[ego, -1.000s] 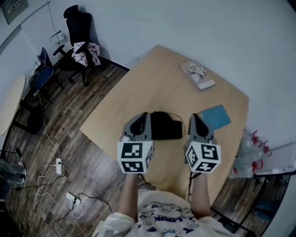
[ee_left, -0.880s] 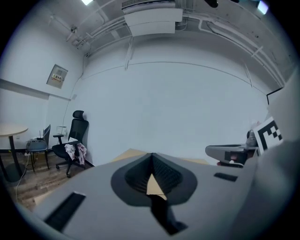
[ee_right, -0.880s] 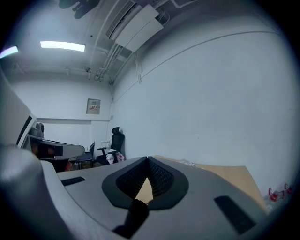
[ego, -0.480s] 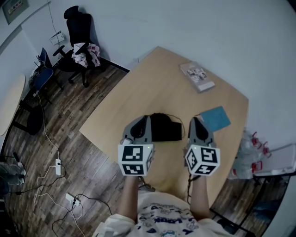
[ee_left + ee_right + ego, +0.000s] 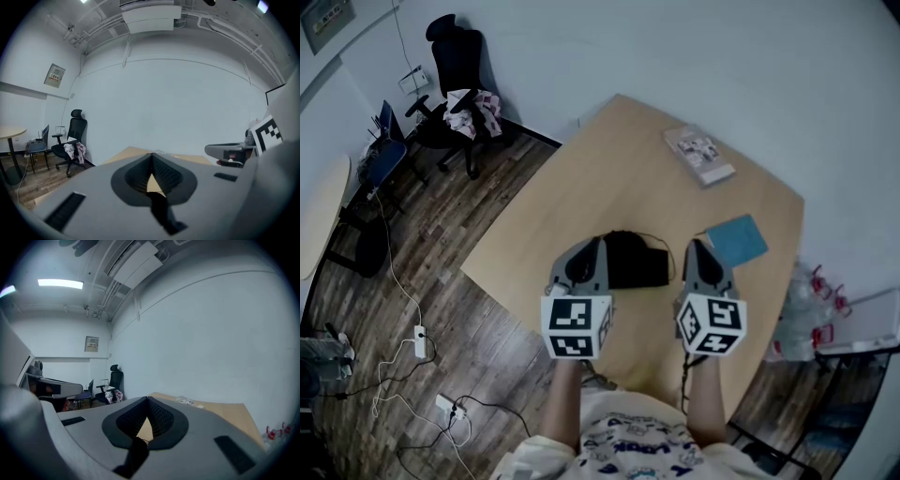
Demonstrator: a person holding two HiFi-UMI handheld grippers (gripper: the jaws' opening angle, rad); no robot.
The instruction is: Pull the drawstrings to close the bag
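Fingers shut on both sides. The black bag (image 5: 636, 259) lies crosswise on the table (image 5: 619, 159), between the left gripper (image 5: 598, 240) and right gripper (image 5: 692, 244). Pulls likely go outward.

Left claw (image 5: 598, 246): pointed forward and slightly downward; jaws pressed together, tips meeting in the left gripper view (image 5: 151, 155).
Left marker cube (image 5: 575, 326): at the rear of the claw, nearest the body.
Left forearm (image 5: 565, 398): bare, reaching forward from the torso, hand hidden behind the cube.
Right claw (image 5: 692, 247): same forward, slightly downward pose; jaws closed tip to tip (image 5: 147, 400).
Right marker cube (image 5: 710, 324): at the rear.
Right forearm (image 5: 705, 398): bare, extended forward.
Both claws: side by side, apart, roughly parallel, at matching height.
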